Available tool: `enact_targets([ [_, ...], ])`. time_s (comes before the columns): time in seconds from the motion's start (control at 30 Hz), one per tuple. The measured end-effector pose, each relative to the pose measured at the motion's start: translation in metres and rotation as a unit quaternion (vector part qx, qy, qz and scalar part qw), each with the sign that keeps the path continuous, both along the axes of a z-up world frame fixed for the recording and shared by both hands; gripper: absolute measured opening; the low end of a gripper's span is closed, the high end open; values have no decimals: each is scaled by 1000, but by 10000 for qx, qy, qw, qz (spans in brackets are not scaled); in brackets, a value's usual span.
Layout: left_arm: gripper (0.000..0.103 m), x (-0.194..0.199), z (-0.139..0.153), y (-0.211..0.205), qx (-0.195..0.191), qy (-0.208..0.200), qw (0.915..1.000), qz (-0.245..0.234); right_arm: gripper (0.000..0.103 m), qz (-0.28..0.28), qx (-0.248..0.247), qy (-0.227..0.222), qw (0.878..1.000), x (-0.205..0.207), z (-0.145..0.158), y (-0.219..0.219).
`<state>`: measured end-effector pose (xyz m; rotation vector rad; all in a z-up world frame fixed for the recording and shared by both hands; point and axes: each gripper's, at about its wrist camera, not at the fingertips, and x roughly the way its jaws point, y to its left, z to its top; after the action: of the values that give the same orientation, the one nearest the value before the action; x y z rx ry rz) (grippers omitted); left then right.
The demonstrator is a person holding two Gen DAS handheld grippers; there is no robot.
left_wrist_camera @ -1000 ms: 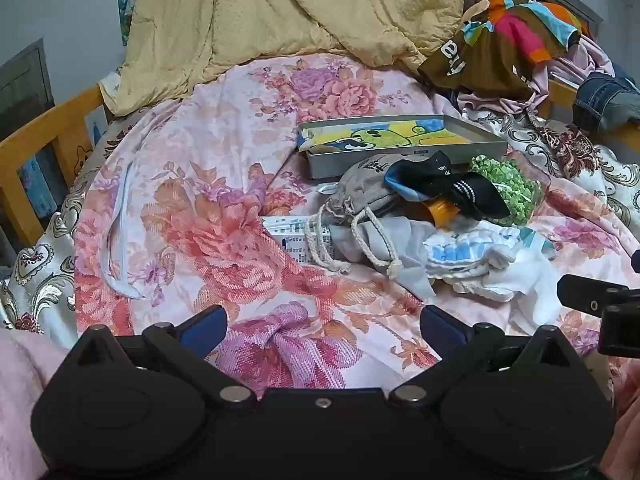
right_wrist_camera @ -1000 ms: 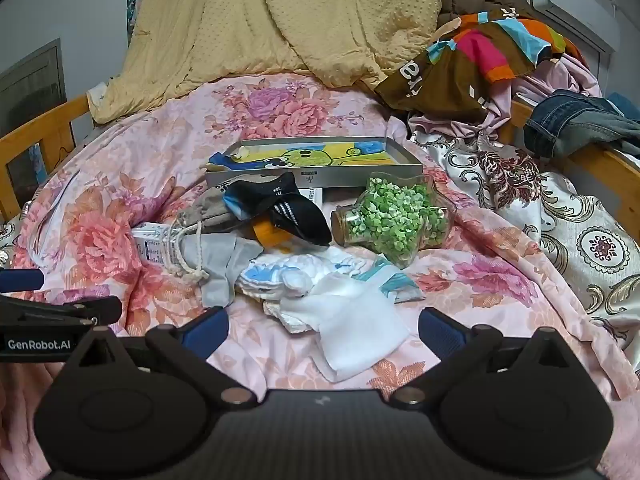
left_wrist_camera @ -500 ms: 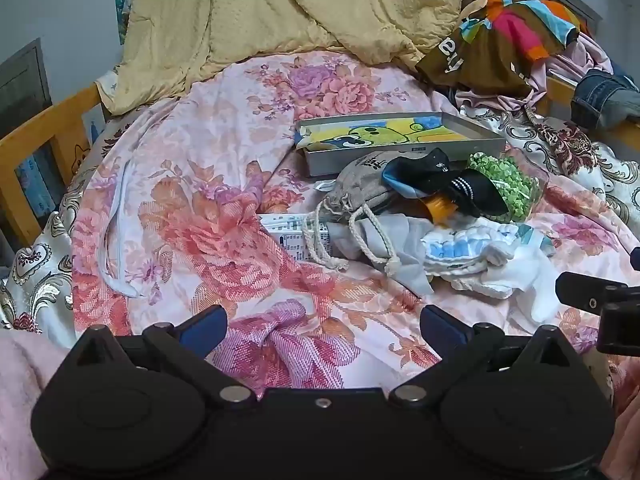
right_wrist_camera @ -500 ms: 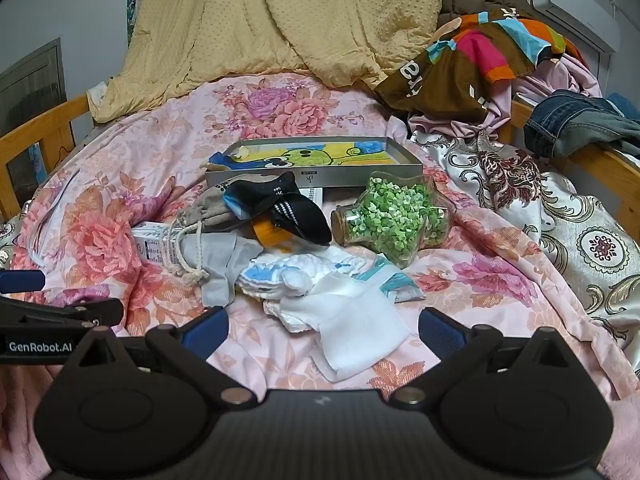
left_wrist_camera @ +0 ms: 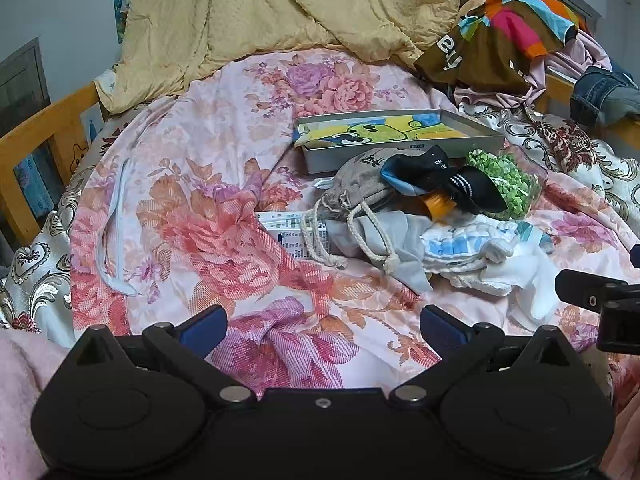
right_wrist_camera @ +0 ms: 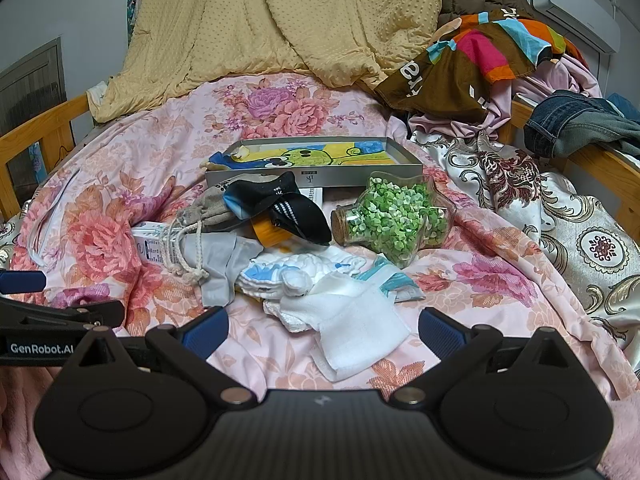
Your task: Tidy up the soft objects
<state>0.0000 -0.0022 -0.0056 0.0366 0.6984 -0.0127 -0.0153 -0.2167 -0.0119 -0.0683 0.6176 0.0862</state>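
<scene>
A heap of soft things lies mid-bed: a white cloth (right_wrist_camera: 352,328), a white-and-blue sock bundle (right_wrist_camera: 288,272), a grey cloth (right_wrist_camera: 224,260), a black sock (right_wrist_camera: 288,208) and a beige drawstring pouch (right_wrist_camera: 212,204). My right gripper (right_wrist_camera: 322,326) stands open just short of the white cloth. In the left wrist view the same pouch (left_wrist_camera: 360,188) and black sock (left_wrist_camera: 444,180) lie ahead to the right. My left gripper (left_wrist_camera: 322,324) is open over bare floral sheet, nothing between its fingers.
A grey tray (right_wrist_camera: 320,176) with a cartoon picture sits behind the heap. A star-shaped jar of green bits (right_wrist_camera: 396,220), an orange bottle (right_wrist_camera: 268,232) and a small printed box (right_wrist_camera: 154,246) lie among the cloths. Yellow blanket (right_wrist_camera: 280,20) and piled clothes (right_wrist_camera: 480,64) crowd the back; wooden rails flank the bed.
The left wrist view has shifted slightly, so the heap sits a little higher in it. Both grippers stay open and the objects have not moved.
</scene>
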Motion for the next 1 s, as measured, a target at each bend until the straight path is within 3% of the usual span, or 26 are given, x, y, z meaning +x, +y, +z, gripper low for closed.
enact_targets([
  [1.0, 102, -2, -6, -3, 13, 48, 10000, 15, 103, -8, -4, 2, 10000, -1, 1, 0],
])
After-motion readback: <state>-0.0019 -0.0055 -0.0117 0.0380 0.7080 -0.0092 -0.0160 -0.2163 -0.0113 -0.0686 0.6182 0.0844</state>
